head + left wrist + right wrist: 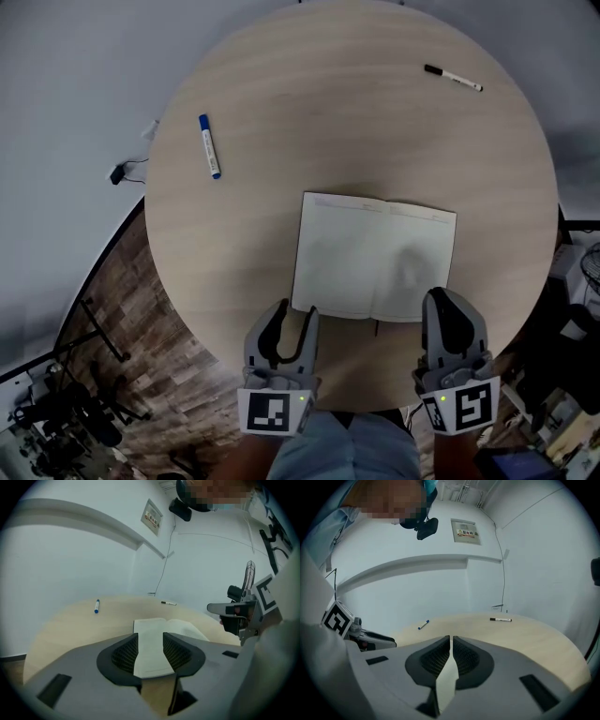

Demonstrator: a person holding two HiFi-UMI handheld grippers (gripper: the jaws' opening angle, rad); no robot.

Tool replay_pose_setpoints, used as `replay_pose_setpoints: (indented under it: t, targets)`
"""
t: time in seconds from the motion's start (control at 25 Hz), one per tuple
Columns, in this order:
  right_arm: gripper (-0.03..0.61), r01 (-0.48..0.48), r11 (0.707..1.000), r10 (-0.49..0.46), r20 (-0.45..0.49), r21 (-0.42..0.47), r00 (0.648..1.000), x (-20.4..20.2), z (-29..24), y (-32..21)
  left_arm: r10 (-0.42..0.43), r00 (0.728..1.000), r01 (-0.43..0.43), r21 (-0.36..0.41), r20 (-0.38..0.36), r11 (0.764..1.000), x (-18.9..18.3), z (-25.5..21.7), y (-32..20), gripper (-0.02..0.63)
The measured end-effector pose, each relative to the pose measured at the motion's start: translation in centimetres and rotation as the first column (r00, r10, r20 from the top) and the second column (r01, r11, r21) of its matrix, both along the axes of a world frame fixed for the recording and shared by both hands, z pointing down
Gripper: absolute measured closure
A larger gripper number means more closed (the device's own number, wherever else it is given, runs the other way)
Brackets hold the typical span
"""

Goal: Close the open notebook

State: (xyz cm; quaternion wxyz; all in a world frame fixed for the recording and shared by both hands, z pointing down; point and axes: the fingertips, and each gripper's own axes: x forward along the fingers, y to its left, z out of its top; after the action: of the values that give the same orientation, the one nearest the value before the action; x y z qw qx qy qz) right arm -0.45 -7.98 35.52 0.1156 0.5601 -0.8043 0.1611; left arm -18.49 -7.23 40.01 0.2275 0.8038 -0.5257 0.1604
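An open notebook (375, 258) with blank white pages lies flat on the near half of a round wooden table (328, 112). My left gripper (295, 315) is at the notebook's near left corner with its jaws open. In the left gripper view the left page (150, 644) shows in the gap between the pads, which stand clear of it. My right gripper (448, 302) hovers over the near right corner, its jaws shut to a thin slit. In the right gripper view a strip of white page (446, 681) shows beneath the right gripper (451, 641).
A blue marker (208, 145) lies at the table's far left and a black pen (453, 79) at the far right. The near table edge is just behind both grippers. A stand and cables (89, 375) occupy the floor at lower left, clutter (572, 309) at the right.
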Motion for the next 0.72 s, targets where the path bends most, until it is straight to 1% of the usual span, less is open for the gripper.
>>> replay_pose_setpoints:
  t: [0.16, 0.28, 0.44, 0.56, 0.72]
  targets:
    - [0.529, -0.016, 0.999, 0.015, -0.014, -0.032, 1.0, 0.7, 2.1, -0.5, -0.006, 1.0, 0.008, -0.093, 0.017, 0.996, -0.5, 3.7, 0.3, 0.391]
    - [0.529, -0.025, 0.998, 0.024, -0.015, -0.054, 1.0, 1.0, 3.2, -0.6, -0.021, 1.0, 0.023, -0.139, 0.009, 0.99, -0.5, 5.3, 0.3, 0.383]
    - [0.529, -0.025, 0.997, 0.024, -0.011, -0.079, 1.0, 0.9, 4.3, -0.6, -0.01, 0.999, 0.018, -0.192, 0.044, 0.981, -1.0, 7.1, 0.5, 0.383]
    - [0.529, -0.029, 0.996, 0.028, -0.009, -0.088, 1.0, 1.0, 4.8, -0.6, -0.024, 0.998, 0.036, -0.216, 0.056, 0.976, -1.2, 7.8, 0.3, 0.381]
    - [0.529, -0.043, 0.995, 0.043, -0.008, -0.093, 0.999, 1.5, 5.2, -0.6, -0.035, 0.998, 0.046, -0.213, 0.055, 0.976, -0.8, 8.0, -0.1, 0.38]
